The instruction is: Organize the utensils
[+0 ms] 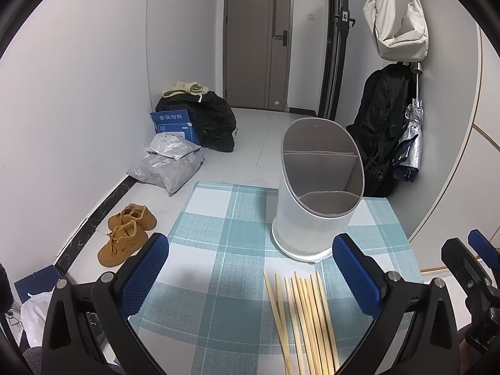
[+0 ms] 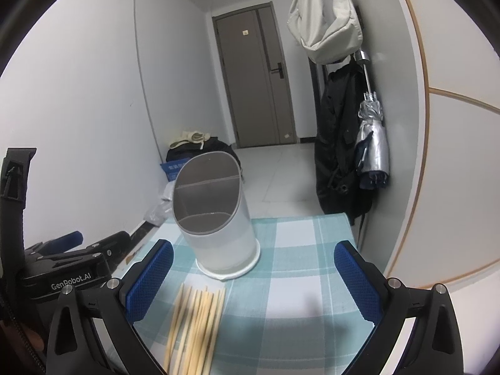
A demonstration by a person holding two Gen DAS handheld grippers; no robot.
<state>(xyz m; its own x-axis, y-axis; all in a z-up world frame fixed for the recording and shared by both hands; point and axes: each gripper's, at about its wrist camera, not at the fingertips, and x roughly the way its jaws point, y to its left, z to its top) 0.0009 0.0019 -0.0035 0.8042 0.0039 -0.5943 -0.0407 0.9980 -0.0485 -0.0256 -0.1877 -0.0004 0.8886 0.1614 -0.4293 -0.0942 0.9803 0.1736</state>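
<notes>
A white utensil holder (image 1: 315, 215) with a slanted rim and inner dividers stands empty on the teal plaid tablecloth (image 1: 218, 237); it also shows in the right wrist view (image 2: 218, 234). Several wooden chopsticks (image 1: 301, 318) lie in a bundle in front of it, also in the right wrist view (image 2: 197, 325). My left gripper (image 1: 251, 278) is open and empty above the cloth, the chopsticks between its fingers toward the right one. My right gripper (image 2: 253, 281) is open and empty, the chopsticks near its left finger.
The right gripper shows at the right edge of the left wrist view (image 1: 475, 275), the left gripper at the left of the right wrist view (image 2: 68, 265). Brown shoes (image 1: 128, 234), bags and parcels (image 1: 168, 162) lie on the floor left. Coat and umbrella (image 1: 406, 137) hang right.
</notes>
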